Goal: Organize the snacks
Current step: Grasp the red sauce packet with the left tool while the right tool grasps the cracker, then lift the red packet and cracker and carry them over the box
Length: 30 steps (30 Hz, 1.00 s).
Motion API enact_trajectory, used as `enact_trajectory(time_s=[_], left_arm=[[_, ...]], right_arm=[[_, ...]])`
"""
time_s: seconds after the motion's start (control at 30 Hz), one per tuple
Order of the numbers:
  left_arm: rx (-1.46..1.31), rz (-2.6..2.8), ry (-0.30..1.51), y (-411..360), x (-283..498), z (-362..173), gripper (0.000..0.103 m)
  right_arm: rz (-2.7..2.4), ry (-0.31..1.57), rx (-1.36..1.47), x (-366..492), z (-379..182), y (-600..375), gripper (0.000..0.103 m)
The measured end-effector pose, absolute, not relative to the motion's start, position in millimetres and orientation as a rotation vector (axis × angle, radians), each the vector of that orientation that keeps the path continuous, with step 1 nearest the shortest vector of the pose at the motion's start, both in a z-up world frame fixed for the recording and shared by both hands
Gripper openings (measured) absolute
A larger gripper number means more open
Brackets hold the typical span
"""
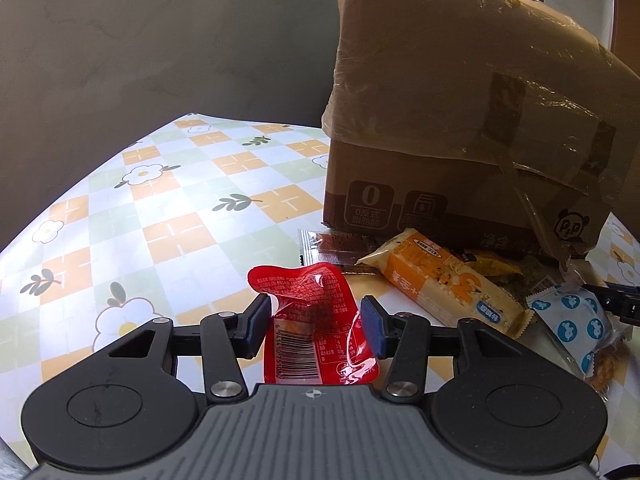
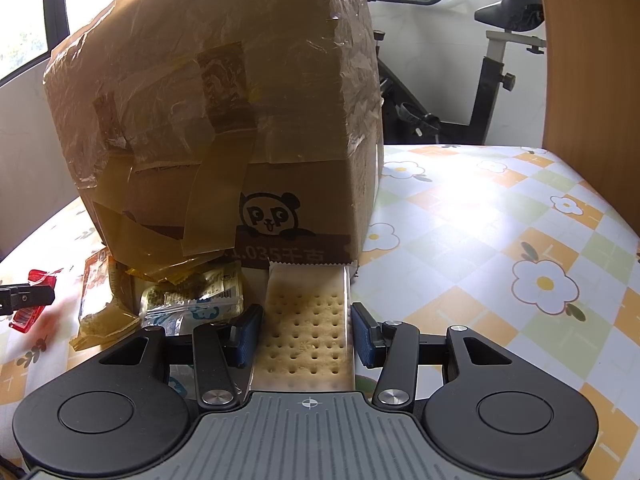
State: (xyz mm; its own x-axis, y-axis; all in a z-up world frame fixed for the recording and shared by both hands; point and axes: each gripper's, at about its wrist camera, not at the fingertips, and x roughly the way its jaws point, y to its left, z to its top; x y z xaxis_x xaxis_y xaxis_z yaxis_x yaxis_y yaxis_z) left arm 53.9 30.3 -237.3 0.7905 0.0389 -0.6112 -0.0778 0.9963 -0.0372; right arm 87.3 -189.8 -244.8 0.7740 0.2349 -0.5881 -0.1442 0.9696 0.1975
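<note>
My left gripper [image 1: 316, 326] has its jaws closed around a red snack packet [image 1: 320, 320] with a barcode; the left pad touches it, the right pad is at its edge. My right gripper [image 2: 306, 334] is shut on a clear-wrapped cracker pack [image 2: 306, 328] with rows of holes. A taped cardboard box [image 1: 460, 120] stands right behind both; it also fills the right wrist view [image 2: 224, 120]. In front of the box lie an orange-and-white bar [image 1: 452, 284], a blue-dotted white packet [image 1: 576, 324] and a brown packet [image 1: 340, 246].
The table has a checked flower-print cloth [image 1: 160, 208], seen also in the right wrist view [image 2: 500, 240]. More snack packets [image 2: 196, 292] lie left of the cracker pack. An exercise bike [image 2: 492, 60] stands beyond the table. A wooden panel [image 2: 592, 80] rises at the right.
</note>
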Motion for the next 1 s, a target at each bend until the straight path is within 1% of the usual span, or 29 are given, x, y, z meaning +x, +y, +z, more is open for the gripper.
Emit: enact_trajectory(time_s=[0.3,0.77,1.0], left_arm=[[-0.025,0.026,0.613,17,37,-236,0.052],[-0.022,0.001,0.611,14,35,-239,0.052],[-0.023,-0.007,0.593,15,32,-232,0.052]], right_arm=[[0.212,0.644,0.158,86,-245,-193,0.044],[0.21,0.645,0.176,87,-245,-197,0.044],[0.203,0.644,0.161,87,-245,-193,0.044]])
